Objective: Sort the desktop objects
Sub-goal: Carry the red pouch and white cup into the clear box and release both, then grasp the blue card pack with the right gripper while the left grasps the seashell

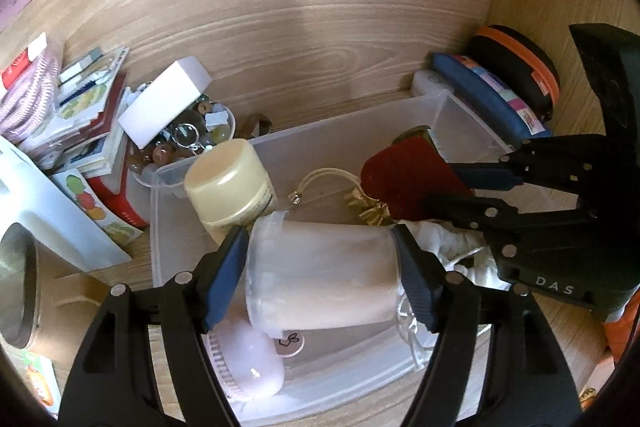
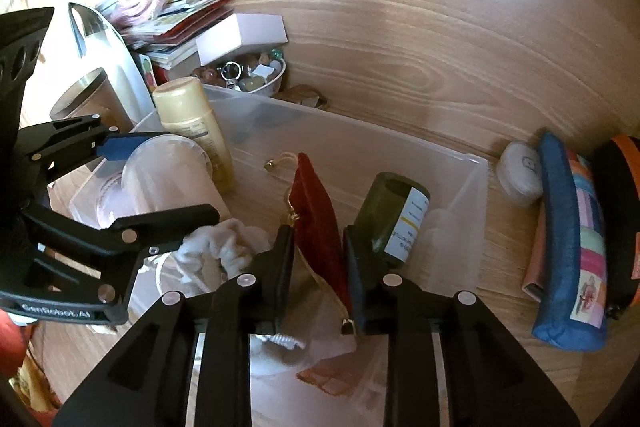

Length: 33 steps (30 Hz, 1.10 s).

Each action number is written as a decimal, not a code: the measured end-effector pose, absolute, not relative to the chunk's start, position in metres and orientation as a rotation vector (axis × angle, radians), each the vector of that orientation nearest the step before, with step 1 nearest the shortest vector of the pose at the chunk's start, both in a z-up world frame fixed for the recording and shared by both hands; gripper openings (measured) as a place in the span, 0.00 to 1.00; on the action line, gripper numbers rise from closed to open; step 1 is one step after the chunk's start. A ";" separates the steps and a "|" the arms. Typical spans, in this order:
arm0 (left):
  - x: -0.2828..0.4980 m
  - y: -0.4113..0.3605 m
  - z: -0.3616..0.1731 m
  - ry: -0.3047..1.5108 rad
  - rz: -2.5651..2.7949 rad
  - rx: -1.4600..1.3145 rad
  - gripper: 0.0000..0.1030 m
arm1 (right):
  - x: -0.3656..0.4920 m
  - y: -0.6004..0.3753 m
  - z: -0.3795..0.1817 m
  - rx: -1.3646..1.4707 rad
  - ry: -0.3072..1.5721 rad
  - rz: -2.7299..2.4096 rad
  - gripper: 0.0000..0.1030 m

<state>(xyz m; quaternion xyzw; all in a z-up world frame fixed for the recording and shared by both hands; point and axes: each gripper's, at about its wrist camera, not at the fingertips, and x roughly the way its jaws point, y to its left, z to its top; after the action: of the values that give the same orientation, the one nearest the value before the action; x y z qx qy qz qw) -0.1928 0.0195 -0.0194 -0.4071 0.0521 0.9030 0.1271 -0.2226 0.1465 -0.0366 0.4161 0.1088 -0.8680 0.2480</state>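
Note:
My left gripper [image 1: 320, 247] is shut on a translucent pinkish cup [image 1: 320, 279], held on its side over the clear plastic bin [image 1: 460, 107]. The cup also shows in the right wrist view [image 2: 160, 179], between the left gripper's fingers [image 2: 120, 147]. My right gripper [image 2: 318, 247] is shut on a dark red pouch [image 2: 316, 219] inside the bin [image 2: 476, 187]; the pouch shows in the left wrist view [image 1: 404, 179] too. A cream bottle [image 1: 228, 187], a green bottle [image 2: 396, 215], a white cloth [image 2: 224, 247] and a pink fan [image 1: 248, 363] lie in the bin.
A bowl of beads [image 1: 188, 143] with a white box [image 1: 164, 99] on it and a pile of booklets [image 1: 88, 107] stand to the bin's left. A blue pencil case [image 2: 568, 247], a black-orange case [image 1: 516, 67] and a white round item [image 2: 520, 175] lie to its right.

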 end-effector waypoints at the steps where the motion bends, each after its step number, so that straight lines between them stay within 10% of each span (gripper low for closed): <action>1: -0.191 0.019 -0.018 0.148 2.631 -1.178 0.71 | -0.222 0.147 -0.036 1.134 0.300 -2.370 0.24; 7: -0.175 0.011 0.000 0.097 2.661 -1.113 0.78 | -0.208 0.161 -0.024 1.100 0.273 -2.403 0.46; 33: -0.081 -0.027 0.007 0.141 2.766 -1.050 0.95 | -0.092 0.158 0.005 0.882 0.376 -2.584 0.78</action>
<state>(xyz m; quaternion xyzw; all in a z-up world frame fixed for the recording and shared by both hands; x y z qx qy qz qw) -0.0806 -0.0266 0.0075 -0.3529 0.0475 0.9301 0.0897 -0.0920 0.1581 0.0048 0.3140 0.1339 -0.9202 0.1914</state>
